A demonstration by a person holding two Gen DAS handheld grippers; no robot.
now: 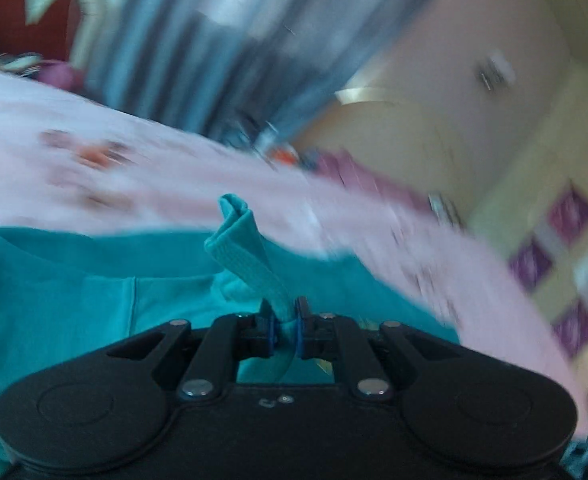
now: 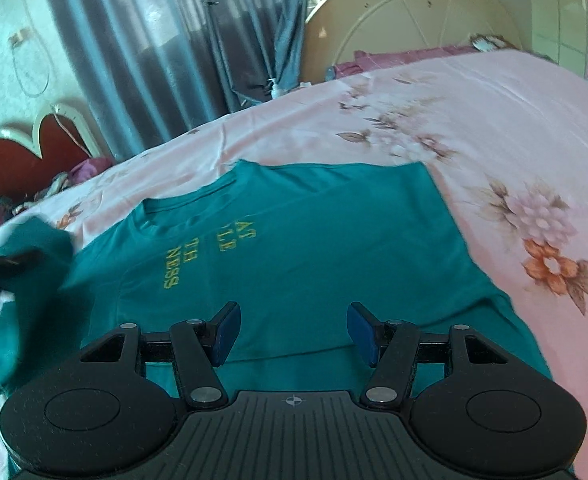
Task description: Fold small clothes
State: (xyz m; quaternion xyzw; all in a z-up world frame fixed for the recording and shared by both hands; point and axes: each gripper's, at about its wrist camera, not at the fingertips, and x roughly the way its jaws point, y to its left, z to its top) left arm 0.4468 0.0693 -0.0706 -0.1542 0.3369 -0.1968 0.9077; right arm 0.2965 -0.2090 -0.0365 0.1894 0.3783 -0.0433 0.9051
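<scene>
A teal T-shirt (image 2: 294, 248) with yellow lettering lies on the pink flowered bed sheet (image 2: 474, 112), its right sleeve side folded in. My right gripper (image 2: 294, 330) hovers open over the shirt's lower part, nothing between its blue pads. In the left wrist view, which is blurred, my left gripper (image 1: 285, 316) is shut on a folded hem strip of the teal T-shirt (image 1: 250, 256), which sticks up from between the fingers. In the right wrist view the left gripper (image 2: 2, 264) shows as a dark blur at the far left with a bunch of teal cloth lifted off the bed.
A cream headboard (image 2: 406, 16) stands at the far end of the bed, with grey-blue curtains (image 2: 166, 40) beside it. A red heart-shaped frame (image 2: 34, 152) and crumpled purple cloth (image 2: 90, 168) sit at the left. Purple patterned tiles (image 1: 566, 240) cover the wall on the right.
</scene>
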